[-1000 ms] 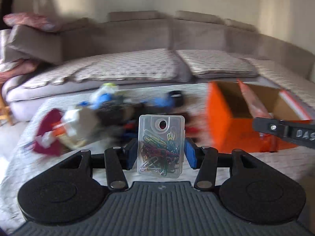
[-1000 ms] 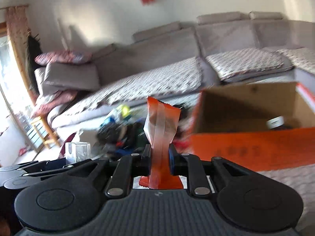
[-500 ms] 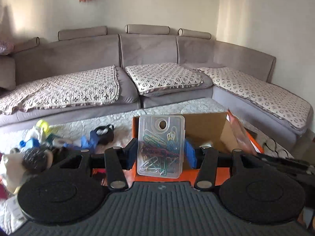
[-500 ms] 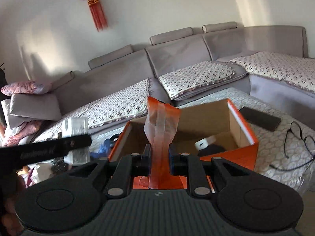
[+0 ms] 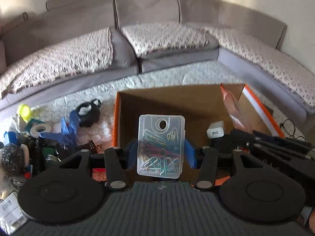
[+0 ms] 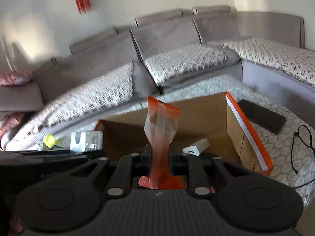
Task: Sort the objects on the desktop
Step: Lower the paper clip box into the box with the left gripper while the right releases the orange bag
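My left gripper [image 5: 160, 153] is shut on a clear plastic box of coloured paper clips [image 5: 161, 146], held upright over the open orange cardboard box [image 5: 117, 118]. My right gripper [image 6: 159, 155] is shut on an orange snack packet [image 6: 160, 125], held upright over the same box [image 6: 250, 135]. The packet also shows at the right of the left wrist view [image 5: 235, 112]. A white charger [image 5: 215, 130] lies inside the box, also seen in the right wrist view [image 6: 195, 147]. The paper clip box shows at the left of the right wrist view [image 6: 86, 140].
A pile of small objects lies left of the box: black tape dispenser [image 5: 88, 111], tape roll [image 5: 40, 129], blue item [image 5: 69, 129], yellow toy [image 5: 24, 111]. A black phone [image 6: 261, 116] and glasses [image 6: 304, 139] lie right of the box. A grey sofa [image 5: 147, 39] stands behind.
Both grippers have swung right from the pile of objects to above the orange box and tilted downward, so the box's inside now shows. Both keep hold of their objects.
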The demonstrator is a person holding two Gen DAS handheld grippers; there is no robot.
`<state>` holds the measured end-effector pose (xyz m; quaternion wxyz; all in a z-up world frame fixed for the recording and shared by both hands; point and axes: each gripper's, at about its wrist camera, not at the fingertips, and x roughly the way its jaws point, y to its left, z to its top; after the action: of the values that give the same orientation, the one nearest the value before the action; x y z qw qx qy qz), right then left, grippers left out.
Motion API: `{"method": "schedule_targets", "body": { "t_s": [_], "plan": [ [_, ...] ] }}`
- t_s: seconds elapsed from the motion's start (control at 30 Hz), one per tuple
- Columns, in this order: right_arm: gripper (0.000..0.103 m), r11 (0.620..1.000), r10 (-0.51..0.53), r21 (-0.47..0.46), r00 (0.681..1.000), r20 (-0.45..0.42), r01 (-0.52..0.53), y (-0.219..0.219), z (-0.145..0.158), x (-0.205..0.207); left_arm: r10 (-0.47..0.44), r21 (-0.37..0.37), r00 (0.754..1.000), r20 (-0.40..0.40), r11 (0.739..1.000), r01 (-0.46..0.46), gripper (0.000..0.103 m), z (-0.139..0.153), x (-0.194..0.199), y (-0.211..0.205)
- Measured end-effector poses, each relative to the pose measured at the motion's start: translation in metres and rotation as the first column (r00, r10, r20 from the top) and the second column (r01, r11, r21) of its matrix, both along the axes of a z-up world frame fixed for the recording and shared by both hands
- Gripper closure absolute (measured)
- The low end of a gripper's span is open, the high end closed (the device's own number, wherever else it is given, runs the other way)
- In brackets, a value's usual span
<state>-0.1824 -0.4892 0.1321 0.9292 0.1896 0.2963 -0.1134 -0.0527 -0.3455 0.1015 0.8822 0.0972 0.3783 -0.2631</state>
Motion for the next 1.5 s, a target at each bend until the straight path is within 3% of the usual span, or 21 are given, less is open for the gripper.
{"method": "schedule_targets", "body": {
  "t_s": [0.13, 0.27, 0.77, 0.87, 1.27, 1.33, 1.37, 1.5],
  "plan": [
    [0.087, 1.000, 0.016, 0.027, 0.993, -0.117, -0.013, -0.005, -0.009, 0.014, 0.025, 0.028, 0.997, -0.071, 0.999, -0.023, 0.054, -0.006, 0.004, 0.000],
    [0.087, 0.999, 0.026, 0.033, 0.985, -0.169, -0.020, 0.002, -0.020, 0.017, 0.044, 0.047, 0.992, -0.115, 0.998, -0.039, 0.053, -0.007, -0.002, 0.003],
    [0.087, 0.998, 0.055, 0.014, 0.979, -0.198, -0.053, 0.021, -0.025, 0.008, 0.036, 0.069, 0.984, -0.176, 0.997, -0.024, 0.053, -0.013, -0.022, 0.008],
    [0.087, 0.998, 0.057, 0.011, 0.978, -0.201, -0.056, 0.021, -0.024, 0.007, 0.025, 0.078, 0.983, -0.183, 0.997, -0.011, 0.059, -0.014, -0.034, 0.008],
    [0.087, 0.996, 0.077, -0.029, 0.973, -0.219, -0.085, 0.020, -0.022, -0.007, 0.003, 0.053, 0.972, -0.234, 0.999, 0.010, 0.059, -0.011, -0.053, 0.014],
    [0.076, 0.997, 0.065, -0.035, 0.979, -0.194, -0.073, 0.021, -0.020, -0.008, 0.010, 0.049, 0.978, -0.208, 0.999, 0.000, 0.053, -0.010, -0.054, 0.013],
    [0.070, 0.997, 0.058, -0.037, 0.981, -0.186, -0.066, 0.021, -0.019, -0.008, 0.021, 0.048, 0.979, -0.201, 0.999, -0.012, 0.044, -0.010, -0.053, 0.012],
    [0.040, 0.999, -0.020, -0.049, 0.991, -0.128, 0.014, 0.013, -0.014, -0.013, 0.058, -0.007, 0.981, -0.187, 0.998, -0.060, 0.034, -0.004, -0.051, 0.018]
  ]
}}
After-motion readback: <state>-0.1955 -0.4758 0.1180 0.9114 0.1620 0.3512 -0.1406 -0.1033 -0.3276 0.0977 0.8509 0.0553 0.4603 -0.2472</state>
